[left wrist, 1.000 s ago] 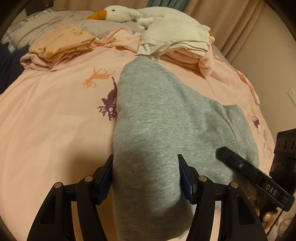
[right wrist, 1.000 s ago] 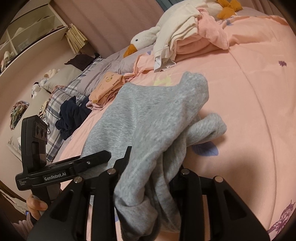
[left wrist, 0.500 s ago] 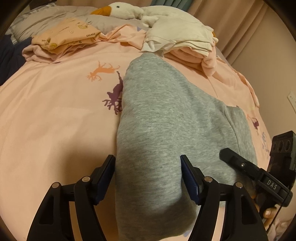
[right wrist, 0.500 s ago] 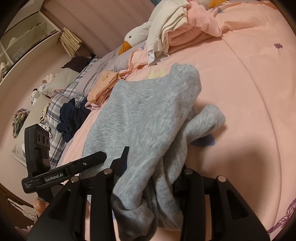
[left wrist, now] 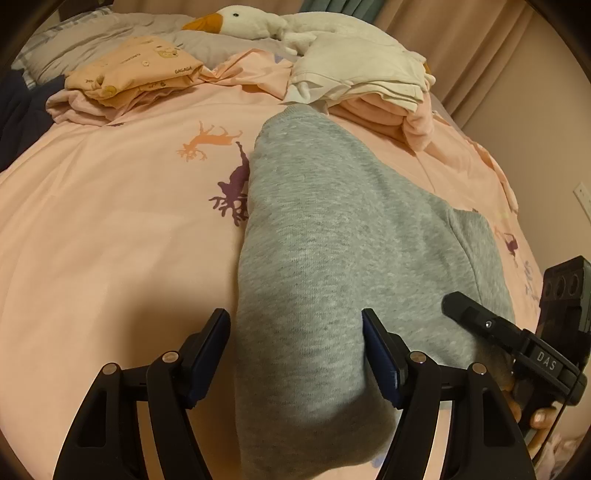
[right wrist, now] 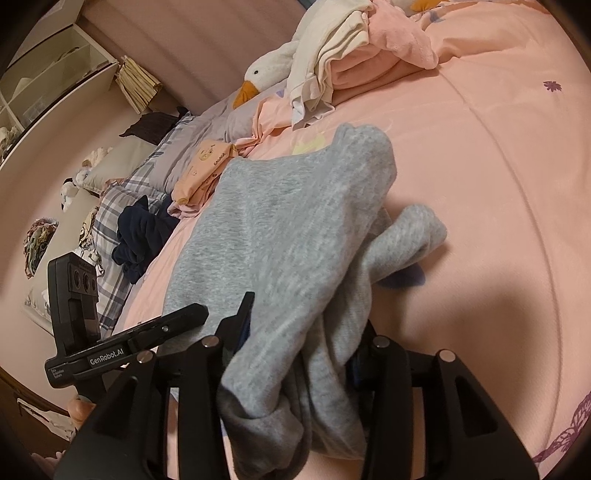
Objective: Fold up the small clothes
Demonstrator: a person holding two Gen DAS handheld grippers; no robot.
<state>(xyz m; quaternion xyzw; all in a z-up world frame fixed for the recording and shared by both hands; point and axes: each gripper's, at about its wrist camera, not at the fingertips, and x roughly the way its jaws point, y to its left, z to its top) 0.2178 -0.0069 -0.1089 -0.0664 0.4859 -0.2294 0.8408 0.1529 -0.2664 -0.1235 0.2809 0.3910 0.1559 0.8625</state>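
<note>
Where the pink bedspread lies bare, the grey garment stretches from both grippers toward the goose plush. Left gripper gapes around it, pads apart from cloth. Right gripper, jaws just widening, straddles bunched fabric; contact unclear. Folded clothes sit beside the goose.

The left gripper stands with jaws wide, grey cloth between them. The right gripper, at its 3 o'clock, has just been opening, cloth bunched between its jaws.
</note>
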